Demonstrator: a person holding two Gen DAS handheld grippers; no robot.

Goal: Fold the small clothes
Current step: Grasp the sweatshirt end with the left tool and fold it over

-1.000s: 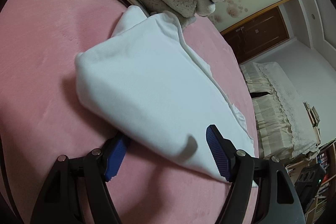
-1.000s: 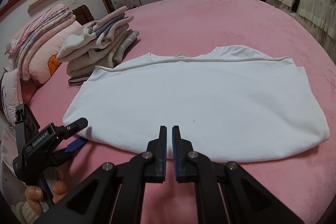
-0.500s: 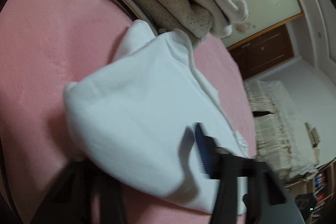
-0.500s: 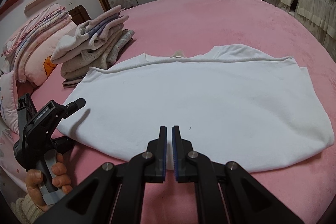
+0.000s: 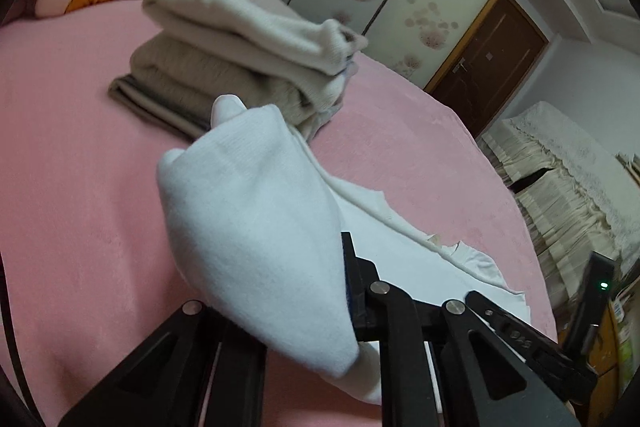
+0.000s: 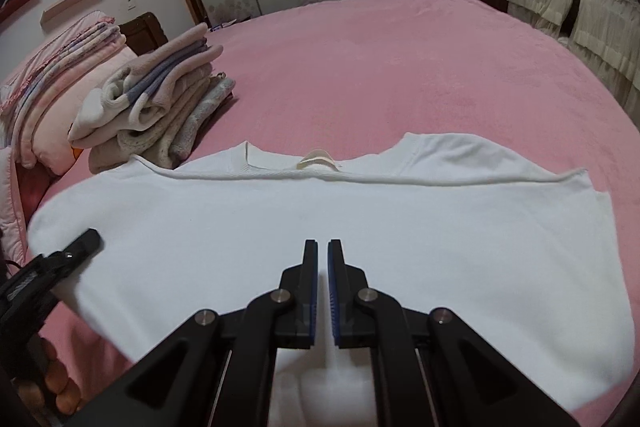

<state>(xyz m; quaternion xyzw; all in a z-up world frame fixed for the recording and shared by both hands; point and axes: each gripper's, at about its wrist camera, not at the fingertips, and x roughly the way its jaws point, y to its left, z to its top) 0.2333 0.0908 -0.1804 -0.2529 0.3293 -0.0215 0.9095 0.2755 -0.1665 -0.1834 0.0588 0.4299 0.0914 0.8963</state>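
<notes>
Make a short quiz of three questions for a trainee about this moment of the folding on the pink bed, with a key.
1. True or false: the left hand-held gripper is shut on the white shirt.
2. Which side of the shirt is raised off the pink bed? A) left B) right C) neither
3. Fill in: the right hand-held gripper hovers nearly shut over the shirt's ____ edge.

Key: 1 true. 2 A. 3 near.
</notes>
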